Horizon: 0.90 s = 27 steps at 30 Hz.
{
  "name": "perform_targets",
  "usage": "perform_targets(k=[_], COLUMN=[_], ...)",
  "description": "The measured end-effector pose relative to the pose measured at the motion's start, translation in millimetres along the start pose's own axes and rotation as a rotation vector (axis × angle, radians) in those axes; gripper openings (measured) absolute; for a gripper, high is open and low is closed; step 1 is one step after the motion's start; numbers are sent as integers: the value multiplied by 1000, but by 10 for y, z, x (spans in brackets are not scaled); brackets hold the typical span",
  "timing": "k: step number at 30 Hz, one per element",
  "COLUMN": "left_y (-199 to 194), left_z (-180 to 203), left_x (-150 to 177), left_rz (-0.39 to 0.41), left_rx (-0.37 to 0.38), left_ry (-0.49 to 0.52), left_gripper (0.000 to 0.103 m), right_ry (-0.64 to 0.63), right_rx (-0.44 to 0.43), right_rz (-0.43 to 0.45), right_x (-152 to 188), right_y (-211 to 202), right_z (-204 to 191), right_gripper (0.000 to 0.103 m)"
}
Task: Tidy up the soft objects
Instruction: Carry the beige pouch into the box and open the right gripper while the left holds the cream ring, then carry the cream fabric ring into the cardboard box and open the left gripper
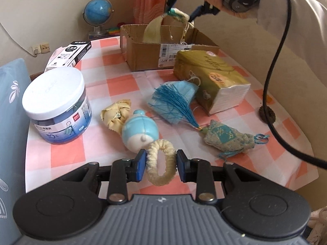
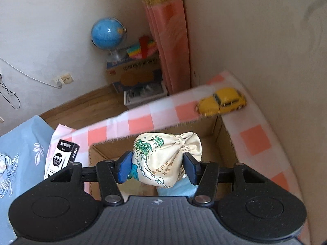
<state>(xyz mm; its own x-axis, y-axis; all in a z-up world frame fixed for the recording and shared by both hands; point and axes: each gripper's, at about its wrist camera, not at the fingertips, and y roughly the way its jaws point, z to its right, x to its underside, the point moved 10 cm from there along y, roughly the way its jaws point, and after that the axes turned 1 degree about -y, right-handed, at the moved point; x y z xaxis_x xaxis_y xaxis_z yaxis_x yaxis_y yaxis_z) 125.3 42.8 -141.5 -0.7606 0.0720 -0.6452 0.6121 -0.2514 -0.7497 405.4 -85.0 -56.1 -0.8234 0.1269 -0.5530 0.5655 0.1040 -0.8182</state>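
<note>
Gripping fuzzy cream ring (image 1: 160,163); printed satin pouch (image 2: 163,159) over cardboard box (image 2: 224,134)

The room is enclosed by plain cream walls (image 2: 245,30), lit softly and evenly. A salmon-pink curtain (image 2: 169,40) with a yellow band is hung in the corner. A wood-toned floor (image 2: 81,106) is seen below the left wall. Two wall sockets (image 2: 63,79) are fitted low on that wall, and a white cable is run up from them. A blue globe (image 2: 108,33) is set on stacked cardboard boxes (image 2: 132,73) beside the curtain. The table (image 1: 98,143) is covered with a pink-and-white checked cloth. Blue fabric with white leaf embroidery (image 2: 26,147) is noted at the left.
</note>
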Motion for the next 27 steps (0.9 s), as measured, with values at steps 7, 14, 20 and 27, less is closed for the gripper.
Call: perform_targets(k=[7,14,20,27], left_y=[-16,-75,-118,-114], left_z=[31,111,201,279], left_x=[-52,-143,-304,-630], left_rz=[6,12,11,23], left_rx=[4,5,10,7], left_ry=[15,53,89,137], left_gripper=[30,30,30,30], right_ry=[-26,-112,-181,-224], right_rx=[-6,-40,-67,-99], right_rz=[-1,12,17,73], right_x=[44,186,405,604], right_y=[-10,-228,-406,-619], right_z=[75,153,239,399], right_gripper=[81,97,100,100])
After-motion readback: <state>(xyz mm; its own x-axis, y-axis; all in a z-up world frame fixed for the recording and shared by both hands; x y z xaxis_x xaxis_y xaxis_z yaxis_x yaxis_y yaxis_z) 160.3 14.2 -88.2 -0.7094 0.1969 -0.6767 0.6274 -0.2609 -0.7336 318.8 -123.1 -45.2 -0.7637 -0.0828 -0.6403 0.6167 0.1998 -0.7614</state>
